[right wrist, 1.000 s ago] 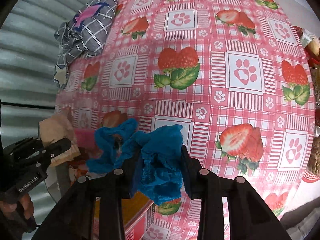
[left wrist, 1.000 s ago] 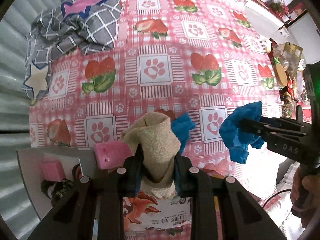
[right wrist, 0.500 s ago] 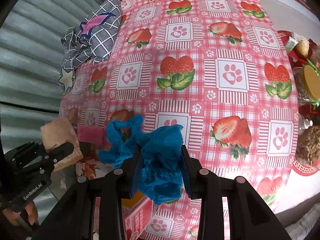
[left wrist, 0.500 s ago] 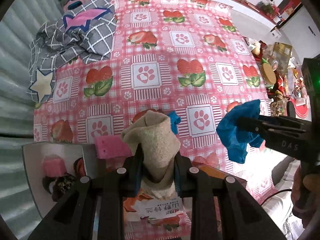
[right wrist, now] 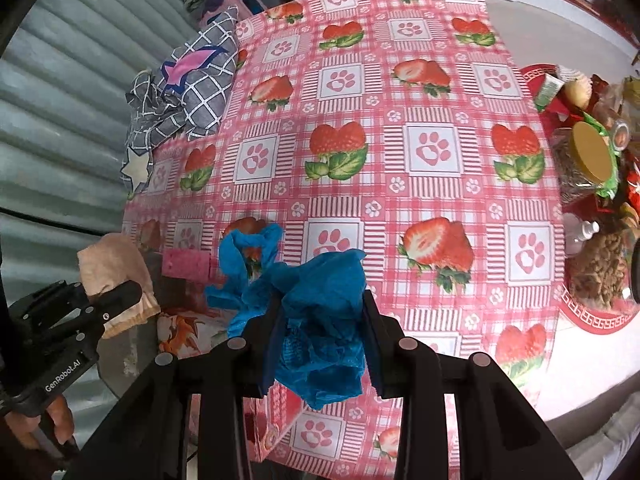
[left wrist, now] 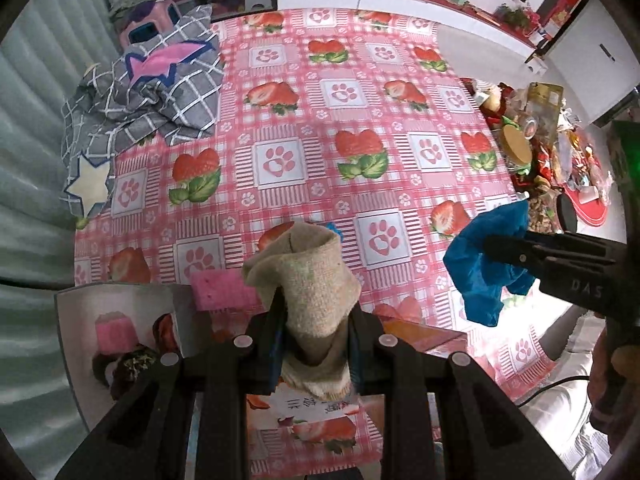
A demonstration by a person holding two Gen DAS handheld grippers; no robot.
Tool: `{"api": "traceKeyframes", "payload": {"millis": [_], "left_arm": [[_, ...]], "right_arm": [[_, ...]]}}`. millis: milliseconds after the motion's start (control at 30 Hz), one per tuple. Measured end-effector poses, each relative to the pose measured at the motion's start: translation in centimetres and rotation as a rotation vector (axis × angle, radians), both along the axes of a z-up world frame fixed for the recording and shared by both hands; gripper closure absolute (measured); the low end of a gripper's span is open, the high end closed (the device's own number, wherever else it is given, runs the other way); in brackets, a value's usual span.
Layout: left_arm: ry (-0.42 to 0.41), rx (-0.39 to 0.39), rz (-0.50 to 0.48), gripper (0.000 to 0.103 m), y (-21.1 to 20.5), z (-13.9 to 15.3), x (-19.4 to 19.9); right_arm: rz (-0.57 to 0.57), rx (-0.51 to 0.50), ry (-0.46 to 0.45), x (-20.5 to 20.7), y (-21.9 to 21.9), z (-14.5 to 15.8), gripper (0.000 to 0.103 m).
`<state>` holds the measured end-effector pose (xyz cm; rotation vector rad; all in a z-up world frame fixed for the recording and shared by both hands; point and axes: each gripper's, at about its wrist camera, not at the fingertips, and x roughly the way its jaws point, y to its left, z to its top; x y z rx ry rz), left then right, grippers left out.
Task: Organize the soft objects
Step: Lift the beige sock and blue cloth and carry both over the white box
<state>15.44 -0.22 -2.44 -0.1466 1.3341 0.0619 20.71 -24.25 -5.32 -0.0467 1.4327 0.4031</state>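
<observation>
The left tongs (left wrist: 316, 320) are pinching a folded beige cloth (left wrist: 308, 276); the right tongs (right wrist: 322, 336) are clamping a crumpled blue cloth (right wrist: 320, 308). Only the right wrist view is showing its loose end (right wrist: 244, 264) trailing leftward.

Table w/ pink check cloth (left wrist: 344, 152), strawberry + paw print. Grey grid fabric w/ pink and white stars (left wrist: 160, 96) bunched at far left corner, part hanging over left edge. Pink sponge (left wrist: 224, 290) at near left edge. Jar w/ tan lid (right wrist: 592, 156), snack packets (left wrist: 544, 112) crowd right edge. Centre of cloth bare.
</observation>
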Motion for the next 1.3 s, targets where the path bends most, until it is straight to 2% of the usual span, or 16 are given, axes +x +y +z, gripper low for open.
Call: {"api": "traceKeyframes", "payload": {"millis": [267, 600, 900, 1300], "left_arm": [[-0.058, -0.020, -0.092, 0.075, -4.1, 2.0, 0.1], [-0.079, -0.026, -0.218, 0.075, -9.2, 3.0, -1.0], [-0.072, -0.026, -0.272, 0.075, -10.5, 3.3, -3.8], [-0.059, -0.027, -0.303, 0.075, -10.1, 2.8, -9.0]], "right_arm": [[-0.068, -0.009, -0.025, -2.3, -2.8, 1.4, 0.066], [-0.159, -0.003, -0.047, -5.6, -6.4, 2.9, 0.066], [-0.200, -0.003, -0.057, -8.3, -7.8, 3.8, 0.066], [-0.194, -0.017, -0.046, -13.1, -6.9, 3.6, 0.066]]}}
